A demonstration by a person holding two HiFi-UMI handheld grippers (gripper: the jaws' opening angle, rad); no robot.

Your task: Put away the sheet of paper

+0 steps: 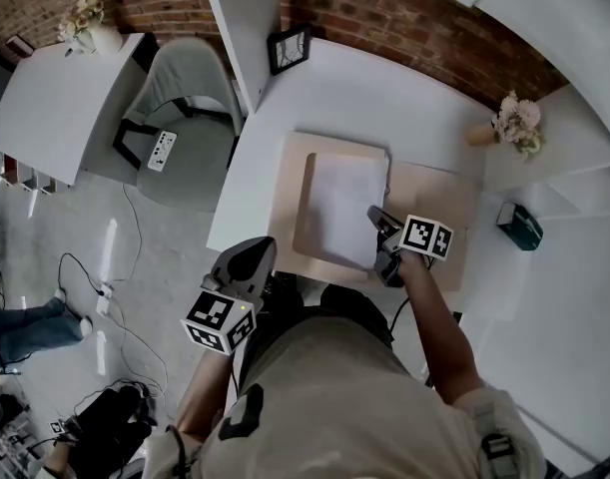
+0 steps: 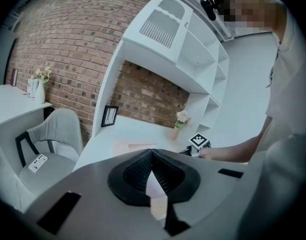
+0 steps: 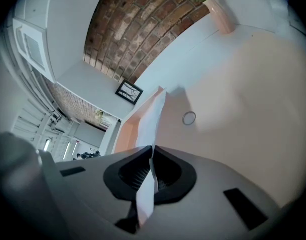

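Note:
A white sheet of paper (image 1: 342, 206) lies on an open beige folder (image 1: 434, 193) on the white desk (image 1: 384, 88). My right gripper (image 1: 382, 242) is at the sheet's right edge and is shut on it. In the right gripper view the sheet (image 3: 151, 119) runs edge-on between the jaws of that gripper (image 3: 151, 154), above the folder's inside (image 3: 233, 99) with its round ring fastener (image 3: 189, 117). My left gripper (image 1: 255, 250) hangs off the desk's front left corner, apart from the paper. In its own view the left gripper (image 2: 151, 156) is shut with nothing held.
A framed picture (image 1: 289, 48) leans at the desk's back. A vase of flowers (image 1: 514, 123) stands at the back right. A dark green box (image 1: 519, 226) sits on the right shelf. A grey chair (image 1: 185, 98) and floor cables (image 1: 95, 287) lie to the left.

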